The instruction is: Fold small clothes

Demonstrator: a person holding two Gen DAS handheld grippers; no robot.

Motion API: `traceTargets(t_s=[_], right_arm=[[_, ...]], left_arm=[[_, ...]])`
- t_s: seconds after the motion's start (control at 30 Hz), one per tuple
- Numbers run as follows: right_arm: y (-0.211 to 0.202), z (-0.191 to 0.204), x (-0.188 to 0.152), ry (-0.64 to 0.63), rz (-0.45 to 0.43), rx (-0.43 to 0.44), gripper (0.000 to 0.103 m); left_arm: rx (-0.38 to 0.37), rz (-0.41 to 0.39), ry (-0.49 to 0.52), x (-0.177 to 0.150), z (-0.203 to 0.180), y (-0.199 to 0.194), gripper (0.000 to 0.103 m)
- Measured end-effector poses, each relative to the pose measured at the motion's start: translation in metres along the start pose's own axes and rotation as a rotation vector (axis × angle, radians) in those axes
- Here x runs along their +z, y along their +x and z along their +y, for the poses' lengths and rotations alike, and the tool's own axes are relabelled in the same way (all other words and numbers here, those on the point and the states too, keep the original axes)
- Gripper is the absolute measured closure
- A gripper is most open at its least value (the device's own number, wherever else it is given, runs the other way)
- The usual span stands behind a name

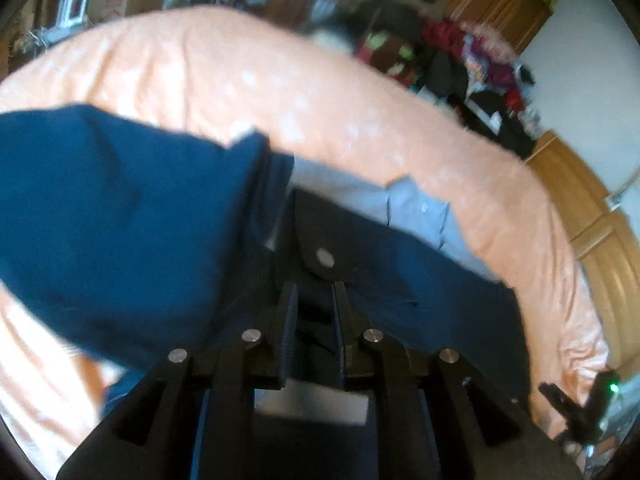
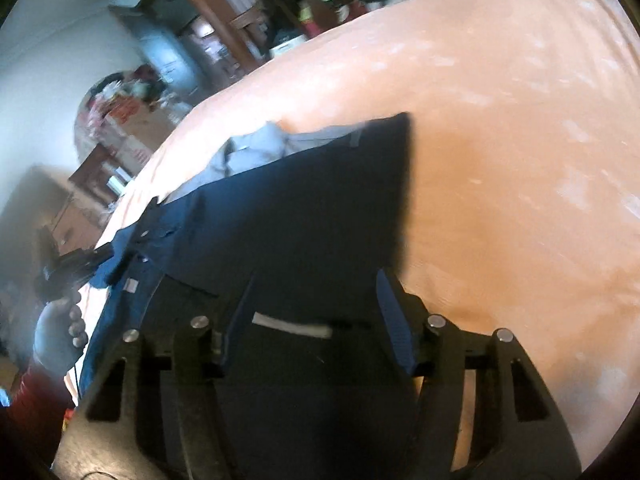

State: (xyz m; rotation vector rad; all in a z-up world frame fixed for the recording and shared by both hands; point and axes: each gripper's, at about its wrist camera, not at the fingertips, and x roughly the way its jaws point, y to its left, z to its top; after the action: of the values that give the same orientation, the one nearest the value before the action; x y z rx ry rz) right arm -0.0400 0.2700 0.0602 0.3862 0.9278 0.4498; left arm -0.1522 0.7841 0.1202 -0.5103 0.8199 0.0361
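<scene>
Navy shorts (image 2: 304, 208) are lying on the peach bed (image 2: 500, 160), near the front edge, with a grey lining or second grey piece (image 2: 256, 148) peeking out at the far side. From the right wrist view the long axis runs roughly from the near tool out toward the far corner (image 2: 400, 120), which points away and a bit right. A button flap (image 1: 320, 252) shows right ahead of the left tool.

The left tool (image 1: 314, 296) has its fingers nearly together with dark fabric between them, so it looks clamped on the shorts. A big blue fold (image 1: 120, 216) is lifted up on its left side. The right tool (image 2: 316, 280) is spread wide over the cloth, gripping nothing that I can see.

Both views are pretty blurry. The near end of the shorts is hidden under the tools. A gloved hand (image 2: 56, 336) shows at the left edge of the right view.
</scene>
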Motion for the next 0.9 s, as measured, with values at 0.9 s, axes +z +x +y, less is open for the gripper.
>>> traceTargets(t_s=[0.9], right_arm=[[0.028, 0.078, -0.037, 0.054, 0.134, -0.086, 0.032]], left_arm=[[0.191, -0.197, -0.538, 0.088, 0.358, -0.060, 0.073]])
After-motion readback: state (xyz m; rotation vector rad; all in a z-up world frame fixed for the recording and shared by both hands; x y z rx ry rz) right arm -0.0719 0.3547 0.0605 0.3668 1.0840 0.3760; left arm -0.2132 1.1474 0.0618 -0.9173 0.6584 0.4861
